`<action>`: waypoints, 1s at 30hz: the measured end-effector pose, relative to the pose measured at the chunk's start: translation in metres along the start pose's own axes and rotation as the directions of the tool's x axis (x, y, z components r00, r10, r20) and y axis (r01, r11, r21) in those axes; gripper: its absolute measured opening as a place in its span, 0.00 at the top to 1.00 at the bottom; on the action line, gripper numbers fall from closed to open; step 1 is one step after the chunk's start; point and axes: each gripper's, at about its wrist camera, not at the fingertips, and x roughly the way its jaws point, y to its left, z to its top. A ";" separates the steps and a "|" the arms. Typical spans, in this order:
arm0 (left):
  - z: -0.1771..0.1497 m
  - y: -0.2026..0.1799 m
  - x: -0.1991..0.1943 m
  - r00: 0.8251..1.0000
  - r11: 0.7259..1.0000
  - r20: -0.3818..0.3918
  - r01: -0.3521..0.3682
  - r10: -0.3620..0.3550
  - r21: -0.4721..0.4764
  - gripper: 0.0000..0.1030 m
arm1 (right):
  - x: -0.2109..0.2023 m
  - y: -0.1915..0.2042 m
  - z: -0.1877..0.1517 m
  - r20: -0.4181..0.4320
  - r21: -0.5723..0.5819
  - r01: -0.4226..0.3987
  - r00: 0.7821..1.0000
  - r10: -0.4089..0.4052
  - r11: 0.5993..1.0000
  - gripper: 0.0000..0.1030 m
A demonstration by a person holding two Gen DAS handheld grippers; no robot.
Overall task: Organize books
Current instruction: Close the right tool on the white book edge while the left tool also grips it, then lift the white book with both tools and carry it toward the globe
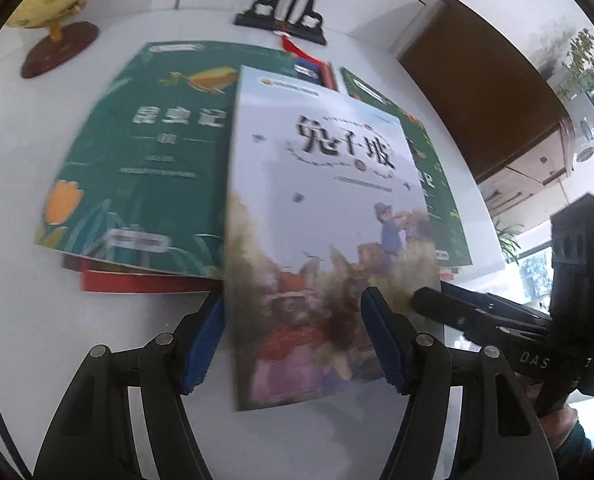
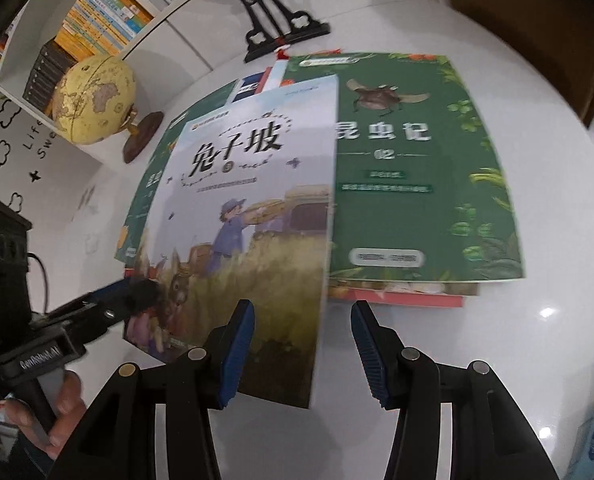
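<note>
With the pale book [image 1: 317,216] lying between both wide-open grippers, left [image 1: 293,344] and right [image 2: 303,354], neither gripping, atop unaligned green books [image 2: 417,168], sorting seems barely begun.

Place: a study or reading corner, by the look of it.
Shelf: white bookshelf [image 2: 97,20] packed with colourful spines.
Desk: glossy white table [image 2: 497,340] spread with children's books [image 2: 417,168].
Decor: yellow globe [image 2: 93,100], cloud wall stickers [image 2: 1,156], ornate black stand [image 1: 293,8].
</note>
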 end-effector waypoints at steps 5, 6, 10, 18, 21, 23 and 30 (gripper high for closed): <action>-0.001 -0.002 0.002 1.000 1.000 0.017 -0.022 0.022 -0.010 0.37 | 0.010 0.004 0.004 -0.026 0.015 -0.063 0.998 0.063 0.998 0.50; -0.002 -0.003 0.001 0.999 1.000 0.017 -0.028 0.028 -0.006 0.38 | 0.010 0.004 0.004 -0.022 0.018 -0.067 0.997 0.068 0.998 0.50; -0.007 -0.014 -0.007 0.995 0.994 0.038 -0.098 0.096 0.039 0.51 | 0.002 0.015 0.001 0.003 -0.042 -0.012 1.000 0.012 0.999 0.50; -0.016 -0.032 -0.033 0.990 0.992 0.118 -0.082 0.071 0.097 0.59 | -0.025 0.057 -0.011 0.170 -0.274 0.180 0.976 -0.137 0.945 0.50; -0.010 -0.022 -0.017 0.993 0.994 0.093 -0.083 0.076 0.072 0.59 | -0.012 0.048 -0.009 0.149 -0.252 0.209 0.973 -0.175 0.945 0.50; -0.006 -0.019 -0.012 0.995 0.998 0.085 -0.056 0.053 0.038 0.59 | -0.007 0.042 -0.007 0.146 -0.235 0.219 0.971 -0.189 0.947 0.50; -0.012 -0.042 -0.036 0.987 0.998 0.163 -0.004 -0.007 0.066 0.59 | -0.016 0.054 -0.010 0.209 -0.285 0.249 0.959 -0.194 0.926 0.50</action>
